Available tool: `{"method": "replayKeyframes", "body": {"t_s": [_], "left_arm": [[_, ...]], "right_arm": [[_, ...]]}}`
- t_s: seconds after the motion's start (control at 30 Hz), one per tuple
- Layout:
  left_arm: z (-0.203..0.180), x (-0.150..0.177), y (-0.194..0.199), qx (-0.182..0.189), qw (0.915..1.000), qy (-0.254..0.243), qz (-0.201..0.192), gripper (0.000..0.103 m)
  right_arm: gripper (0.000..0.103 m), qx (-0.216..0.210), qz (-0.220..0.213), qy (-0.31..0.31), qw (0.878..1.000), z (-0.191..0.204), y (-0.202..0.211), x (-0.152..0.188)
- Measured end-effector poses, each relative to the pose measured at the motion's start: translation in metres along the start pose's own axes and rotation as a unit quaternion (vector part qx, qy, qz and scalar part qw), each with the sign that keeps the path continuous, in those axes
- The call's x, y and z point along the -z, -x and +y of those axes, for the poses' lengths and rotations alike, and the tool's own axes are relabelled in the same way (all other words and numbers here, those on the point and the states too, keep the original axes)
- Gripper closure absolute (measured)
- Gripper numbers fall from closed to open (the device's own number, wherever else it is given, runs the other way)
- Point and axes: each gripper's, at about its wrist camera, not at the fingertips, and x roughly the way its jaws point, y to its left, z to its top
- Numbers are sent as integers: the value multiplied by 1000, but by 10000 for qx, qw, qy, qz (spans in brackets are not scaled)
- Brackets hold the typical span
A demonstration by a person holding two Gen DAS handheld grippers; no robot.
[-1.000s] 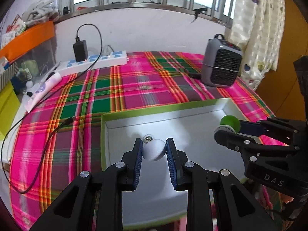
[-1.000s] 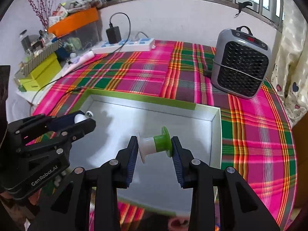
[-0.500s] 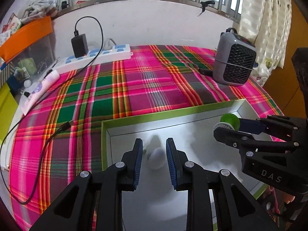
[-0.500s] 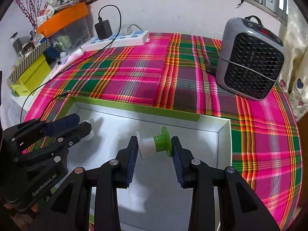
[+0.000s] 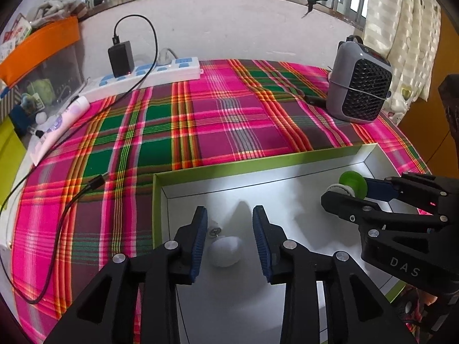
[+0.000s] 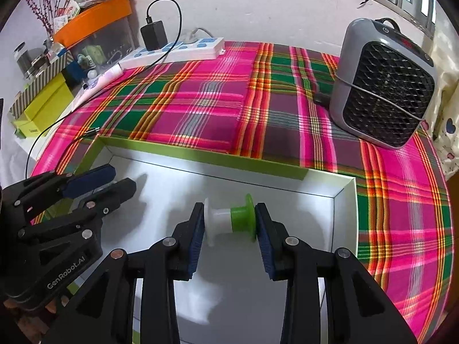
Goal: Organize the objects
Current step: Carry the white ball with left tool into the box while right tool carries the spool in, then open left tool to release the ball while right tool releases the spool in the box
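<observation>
Working left to right here. Left tongs (image 5: 229,238) hanging released, blue pads spread, with the white egg-shaped ornament (image 5: 224,250) lying loose between them on the floor of the white box with the green rim (image 5: 200,172), near its left wall. Not touching either pad. Tiny metal eyelet (image 5: 214,231) poking out at the ornament's top end, toward the far wall.

Guessing the ornament is light, smooth and a bit rolly, maybe hollow and crackable, so pinching across the fat middle with soft pressure looks safer than grabbing the eyelet.

Right tongs (image 6: 229,223) clenched on the white-and-green spool (image 6: 229,222), one pad flat on each flange, holding it above the box's right half. Looking like hard, stiff, lightweight plastic; the flat flanges are giving a solid end-to-end grip, though the narrow core would probably slip and spin.

View differences: only seeing the ornament from the left wrist camera, since the left tongs are blocking it from the right one. Right wrist camera showing the spool's full two-tone shape and both pad contacts, while the left one is only catching the green flange end-on. Also getting the yellow-green box (image 6: 43,106) beyond the plaid-covered bench (image 6: 200,100) clearly from the right side.
</observation>
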Motion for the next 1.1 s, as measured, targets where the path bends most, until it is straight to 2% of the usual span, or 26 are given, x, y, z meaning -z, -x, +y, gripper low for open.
{"method": "replayKeyframes", "body": {"t_s": [0.07, 0.2, 0.23, 0.57, 1.1], "left_arm": [[-1, 0, 1, 17, 10000, -11, -1, 68], [-2, 1, 1, 42, 10000, -11, -5, 66], [-2, 1, 2, 35, 10000, -11, -13, 66], [-2, 6, 14, -89, 9999, -16, -104, 58], [-4, 22, 43, -12, 9996, 107, -250, 57]], "right_arm": [[66, 10, 1, -47, 10000, -1, 0, 0], [51, -19, -9, -99, 9999, -3, 1, 2], [50, -4, -10, -111, 9999, -3, 1, 2], [50, 62, -36, -142, 9999, -2, 7, 8], [49, 34, -248, -204, 9995, 2, 30, 21]]}}
